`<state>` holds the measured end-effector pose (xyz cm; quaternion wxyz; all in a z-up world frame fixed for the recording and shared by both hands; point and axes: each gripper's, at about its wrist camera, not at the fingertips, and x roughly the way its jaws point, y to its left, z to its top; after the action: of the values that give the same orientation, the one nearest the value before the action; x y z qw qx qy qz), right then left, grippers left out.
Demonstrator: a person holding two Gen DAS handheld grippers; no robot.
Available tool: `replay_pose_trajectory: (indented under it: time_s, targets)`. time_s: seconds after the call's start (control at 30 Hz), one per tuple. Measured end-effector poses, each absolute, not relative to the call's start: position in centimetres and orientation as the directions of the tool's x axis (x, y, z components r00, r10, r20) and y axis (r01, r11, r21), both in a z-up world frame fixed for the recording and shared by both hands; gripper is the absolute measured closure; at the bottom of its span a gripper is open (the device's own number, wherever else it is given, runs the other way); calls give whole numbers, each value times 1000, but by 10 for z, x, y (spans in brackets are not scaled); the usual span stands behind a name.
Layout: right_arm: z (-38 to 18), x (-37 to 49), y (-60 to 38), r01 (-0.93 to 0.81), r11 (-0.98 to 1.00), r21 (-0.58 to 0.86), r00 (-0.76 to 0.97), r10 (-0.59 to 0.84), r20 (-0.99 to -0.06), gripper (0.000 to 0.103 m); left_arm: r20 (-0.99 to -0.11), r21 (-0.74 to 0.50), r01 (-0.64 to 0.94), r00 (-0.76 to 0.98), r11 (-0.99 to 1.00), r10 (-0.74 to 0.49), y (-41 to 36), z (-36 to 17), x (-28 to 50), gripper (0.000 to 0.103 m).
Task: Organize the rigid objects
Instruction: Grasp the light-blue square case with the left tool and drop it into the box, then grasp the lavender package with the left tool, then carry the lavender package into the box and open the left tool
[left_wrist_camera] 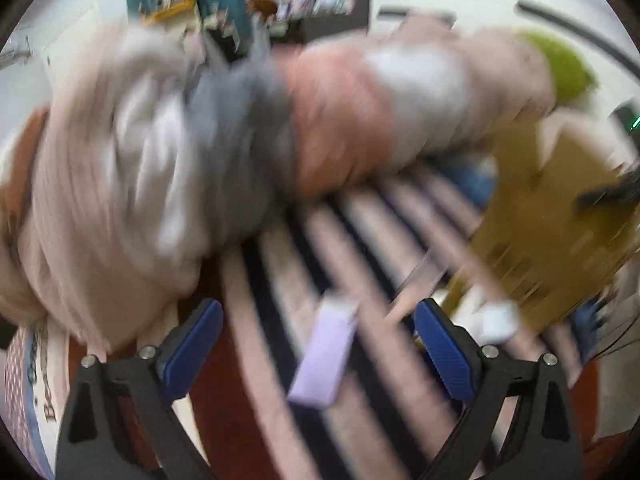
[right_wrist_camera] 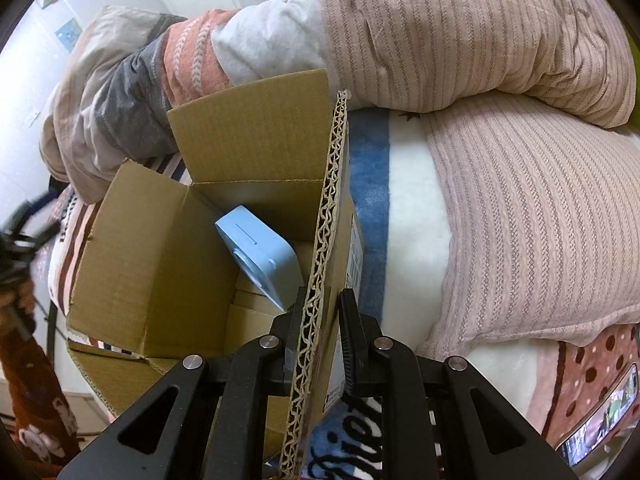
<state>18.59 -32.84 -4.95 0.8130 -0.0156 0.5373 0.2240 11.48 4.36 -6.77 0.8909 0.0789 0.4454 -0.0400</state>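
Note:
My right gripper [right_wrist_camera: 320, 320] is shut on the near flap [right_wrist_camera: 328, 216] of an open cardboard box [right_wrist_camera: 160, 248] on the bed. A light blue flat device [right_wrist_camera: 260, 256] leans inside the box. The left wrist view is motion-blurred. My left gripper [left_wrist_camera: 320, 344] is open and empty above the striped blanket. A lilac rectangular block [left_wrist_camera: 322, 356] lies on the blanket between its blue pads [left_wrist_camera: 192, 352]. A small white object [left_wrist_camera: 496, 320] lies by the right fingertip. The cardboard box [left_wrist_camera: 552, 224] is at the right.
A heap of pink, grey and orange bedding [right_wrist_camera: 440, 32] lies behind the box and fills the left wrist view [left_wrist_camera: 200, 140]. A phone [right_wrist_camera: 600, 420] lies at the bed's lower right. A green cushion [left_wrist_camera: 560, 64] is at the far right.

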Motion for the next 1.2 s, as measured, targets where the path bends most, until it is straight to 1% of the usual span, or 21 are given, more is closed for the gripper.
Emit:
replay_pose_trajectory:
  time_s: [0.1,0.17,0.23,0.27,0.3,0.33,0.37,0.4,0.57,0.7,0.8,0.9,1.0,1.1,1.2]
  targets:
    - [-50,186,-329,-379,901,214,323,345,-881,92,-852,90,119,523,989,15,60,-124,119,7]
    - [-50,186,-329,-376,901,214,323,344,-882,92,-866,90,99,499,991,29,63,-150,121,7]
    - [-50,187,-329,-374,902,215,320,343,-883,92,-869,69,104,495,992,8,62,-165,123,10]
    - [-50,187,-329,-374,902,214,320,342,-884,92,-866,59,107,499,992,-2,60,-170,123,17]
    - [-50,187,-329,-373,903,215,320,342,-884,92,-866,51,107,500,993,-10,58,-174,123,31]
    - [-50,187,-329,-372,903,215,320,342,-883,92,-868,43,108,496,993,-17,58,-177,124,41]
    - [-50,187,-330,-372,903,215,319,342,-884,92,-874,33,113,485,993,-26,56,-180,125,62]
    - [-50,188,-330,-372,903,216,319,343,-884,92,-874,42,107,485,993,-15,54,-180,125,69]
    - [-50,188,-330,-373,903,215,320,343,-883,92,-862,67,100,508,993,7,48,-162,120,69]
    - [-50,188,-330,-373,902,216,319,343,-883,92,-830,78,100,558,992,9,39,-123,115,69]
    - [-49,188,-329,-373,902,216,320,344,-883,92,-786,110,139,618,984,1,16,-83,109,69]
    - [-49,187,-329,-375,901,216,321,345,-882,92,-741,96,232,666,968,-86,-25,-40,107,69]
    - [-49,187,-330,-376,901,217,322,347,-881,92,-706,65,355,677,933,-208,-80,-3,109,69]
    - [-49,187,-330,-376,901,217,322,347,-881,92,-716,24,444,633,896,-294,-123,16,118,69]
    - [-49,187,-330,-375,901,218,323,347,-881,92,-742,4,481,589,876,-320,-154,17,132,69]
